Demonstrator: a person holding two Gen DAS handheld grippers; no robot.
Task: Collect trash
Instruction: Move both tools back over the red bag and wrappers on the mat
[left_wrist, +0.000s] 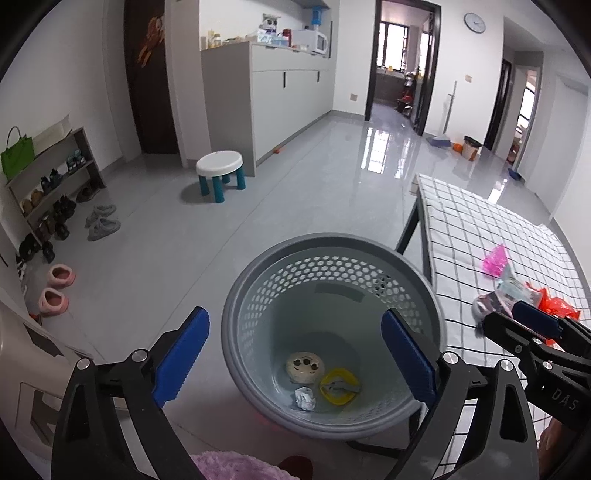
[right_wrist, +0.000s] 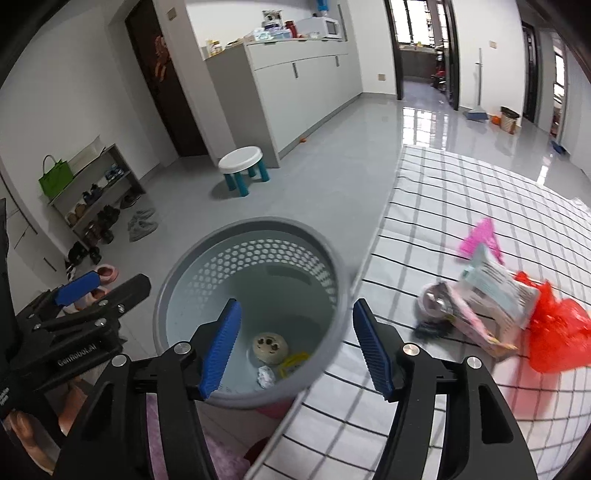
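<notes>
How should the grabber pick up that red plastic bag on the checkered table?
Probably pinch the red plastic bag by its crumpled upper folds, coming down from above with the right gripper. It lies limp against the table, so raised wrinkles give the fingers something to close on.

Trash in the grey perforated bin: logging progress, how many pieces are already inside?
3, all on the bin floor: a round beige lid with holes, a yellow ring-shaped piece to its right, and a crumpled white paper ball nearest the camera. The near wall may hide more.
</notes>
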